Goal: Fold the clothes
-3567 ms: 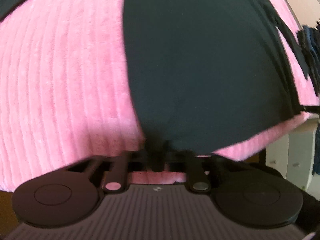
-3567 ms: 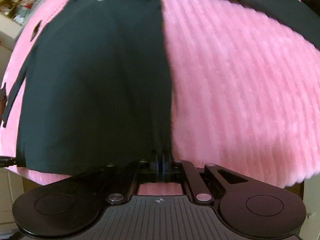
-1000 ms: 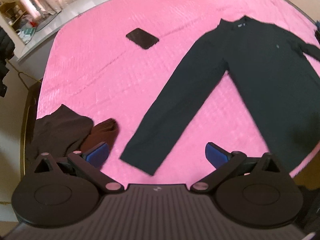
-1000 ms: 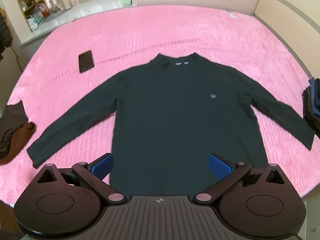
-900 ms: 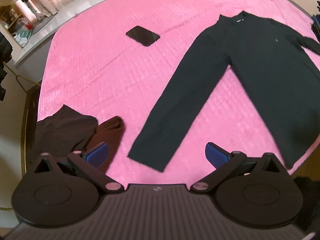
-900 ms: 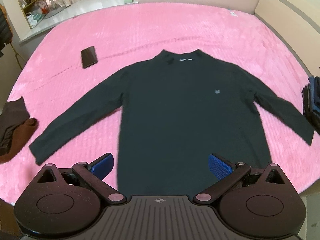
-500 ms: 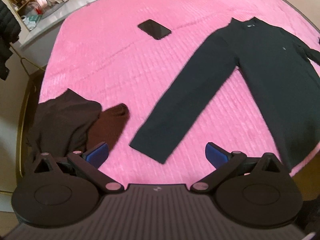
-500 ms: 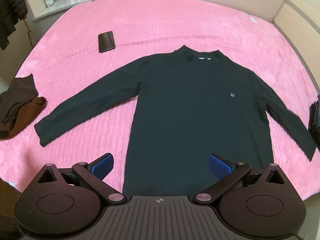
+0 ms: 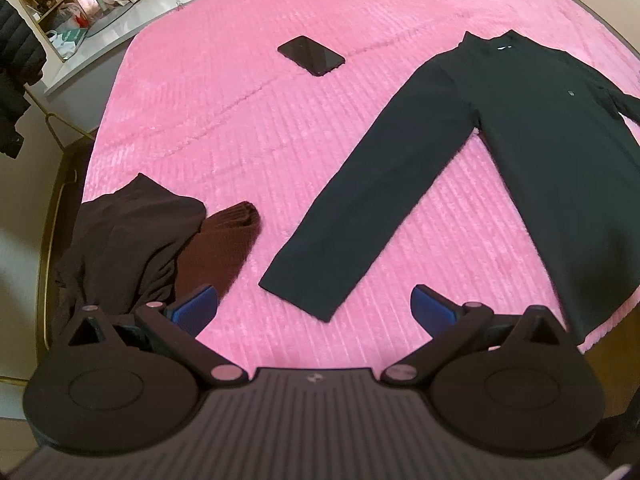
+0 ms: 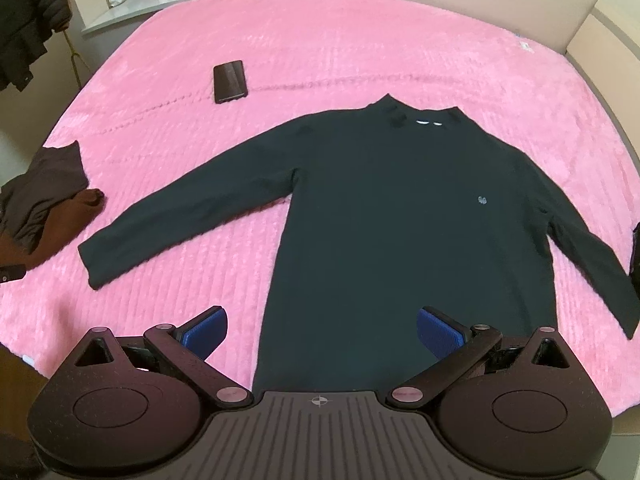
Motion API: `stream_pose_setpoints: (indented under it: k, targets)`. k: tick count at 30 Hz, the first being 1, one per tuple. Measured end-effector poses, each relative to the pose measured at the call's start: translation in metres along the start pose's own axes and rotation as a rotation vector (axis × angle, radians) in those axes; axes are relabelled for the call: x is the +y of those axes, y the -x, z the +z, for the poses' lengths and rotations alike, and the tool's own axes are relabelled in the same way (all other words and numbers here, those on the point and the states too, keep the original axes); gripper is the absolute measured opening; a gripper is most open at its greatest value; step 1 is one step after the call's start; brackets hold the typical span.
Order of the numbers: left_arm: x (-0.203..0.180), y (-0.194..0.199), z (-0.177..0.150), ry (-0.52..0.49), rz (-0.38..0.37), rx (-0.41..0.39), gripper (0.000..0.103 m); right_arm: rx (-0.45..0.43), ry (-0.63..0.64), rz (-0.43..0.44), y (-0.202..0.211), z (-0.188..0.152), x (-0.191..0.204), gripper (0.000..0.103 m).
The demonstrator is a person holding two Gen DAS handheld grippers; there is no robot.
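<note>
A black shirt [image 10: 400, 216] lies flat and face up on the pink bedspread [image 10: 360, 40], collar toward the top of the frame and both sleeves spread out to the sides. I hold the right gripper [image 10: 322, 330] above the shirt's hem at the bottom of its view, jaws spread wide and empty. My left gripper [image 9: 314, 310] hangs equally wide over bare bedspread at the bottom of its view, gripping nothing, with the cuff of the shirt's sleeve [image 9: 320, 292] just above it at lower centre. A brown heap of clothes [image 9: 132, 240] sits at the lower left of that view, well apart from the shirt. A flat black item, perhaps a phone [image 9: 311, 55], lies near the top centre. A dark jacket [image 10: 28, 20] hangs at the upper left, off the bed.
</note>
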State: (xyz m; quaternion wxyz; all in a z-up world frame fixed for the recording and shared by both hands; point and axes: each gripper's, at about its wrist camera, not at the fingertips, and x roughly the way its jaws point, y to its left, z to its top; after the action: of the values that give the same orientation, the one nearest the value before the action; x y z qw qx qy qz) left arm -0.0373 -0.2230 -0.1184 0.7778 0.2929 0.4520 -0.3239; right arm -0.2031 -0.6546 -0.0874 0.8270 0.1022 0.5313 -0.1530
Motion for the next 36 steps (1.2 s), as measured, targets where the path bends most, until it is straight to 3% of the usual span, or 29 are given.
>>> stream_pose_setpoints:
  k: [5, 10, 12, 17, 20, 23, 24, 25, 26, 29, 34, 35, 36]
  targets:
    - [0.004, 0.001, -0.005, 0.001, 0.007, 0.007, 0.101, -0.004, 0.012, 0.023, -0.004, 0.001, 0.008, 0.103]
    - [0.012, 0.003, -0.02, 0.001, 0.013, 0.02, 0.101, 0.024, 0.107, 0.179, -0.02, 0.005, 0.04, 0.103]
    - [0.018, 0.006, -0.031, 0.014, 0.022, 0.023, 0.101, 0.009, 0.23, 0.197, -0.027, 0.004, 0.069, 0.103]
    - [0.042, 0.008, -0.062, 0.091, 0.067, 0.05, 0.101, -0.068, 0.679, 0.245, -0.055, -0.011, 0.167, 0.103]
    - [0.056, 0.002, -0.082, 0.147, 0.085, 0.062, 0.101, -0.07, 0.827, 0.293, -0.089, -0.021, 0.214, 0.103]
    - [0.065, -0.014, -0.099, 0.193, 0.104, 0.074, 0.101, -0.155, 0.972, 0.347, -0.127, -0.035, 0.253, 0.102]
    - [0.068, -0.02, -0.103, 0.207, 0.109, 0.073, 0.101, -0.173, 1.031, 0.346, -0.142, -0.041, 0.263, 0.085]
    - [0.07, -0.027, -0.108, 0.222, 0.111, 0.068, 0.101, -0.186, 1.09, 0.344, -0.157, -0.046, 0.273, 0.061]
    - [0.071, -0.034, -0.114, 0.239, 0.107, 0.064, 0.101, -0.199, 1.149, 0.341, -0.173, -0.052, 0.283, 0.053]
    - [0.073, -0.054, -0.131, 0.271, 0.085, 0.059, 0.101, -0.23, 1.295, 0.299, -0.215, -0.064, 0.305, 0.053]
    - [0.071, -0.078, -0.154, 0.305, 0.067, 0.101, 0.101, -0.261, 1.388, 0.265, -0.252, -0.073, 0.323, 0.052]
    - [0.071, -0.08, -0.157, 0.311, 0.065, 0.106, 0.101, -0.268, 1.398, 0.276, -0.256, -0.074, 0.324, 0.045]
    - [0.071, -0.081, -0.16, 0.314, 0.063, 0.111, 0.101, -0.263, 1.403, 0.295, -0.257, -0.074, 0.325, 0.015]
